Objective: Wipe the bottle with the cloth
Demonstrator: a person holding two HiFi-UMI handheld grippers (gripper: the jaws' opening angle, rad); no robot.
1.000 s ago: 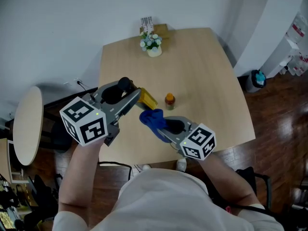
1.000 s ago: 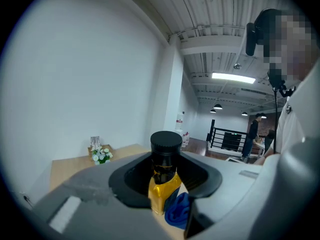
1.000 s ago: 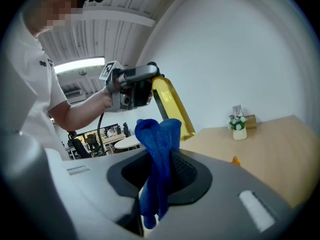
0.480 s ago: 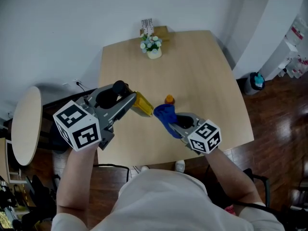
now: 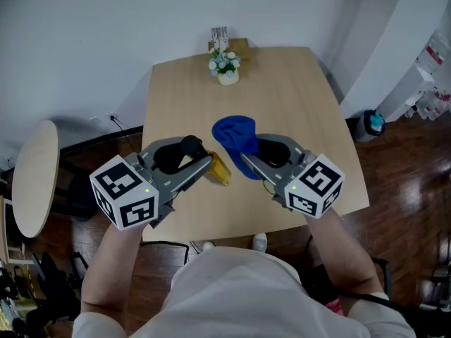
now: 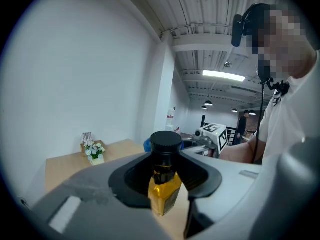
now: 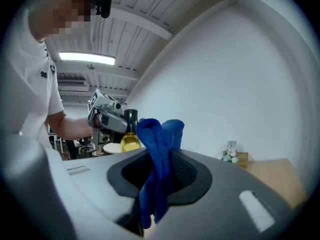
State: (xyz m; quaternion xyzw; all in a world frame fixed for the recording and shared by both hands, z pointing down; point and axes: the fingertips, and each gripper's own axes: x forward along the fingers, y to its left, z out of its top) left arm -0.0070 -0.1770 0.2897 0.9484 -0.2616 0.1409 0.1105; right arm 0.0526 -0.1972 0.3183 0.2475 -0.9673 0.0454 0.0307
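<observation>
My left gripper (image 5: 204, 164) is shut on the neck of a bottle of yellow liquid (image 5: 219, 170) with a black cap (image 6: 165, 140), held in the air over the table's near half. Its yellow body (image 6: 164, 193) pokes out past the jaws. My right gripper (image 5: 248, 157) is shut on a bunched blue cloth (image 5: 236, 135), which stands up from the jaws (image 7: 159, 151). Cloth and bottle are a little apart, the cloth above right of the bottle. In the right gripper view the bottle (image 7: 130, 140) shows just left of the cloth.
The light wooden table (image 5: 303, 111) carries a small pot of white flowers (image 5: 226, 66) at its far edge, by a small box with a card. A round side table (image 5: 34, 178) stands at the left, a bin (image 5: 372, 121) on the dark floor at the right.
The cloth was against the bottle's end half a second ago; the right gripper has since swung it up and away. The left gripper with the bottle has shifted slightly right and nearer.
</observation>
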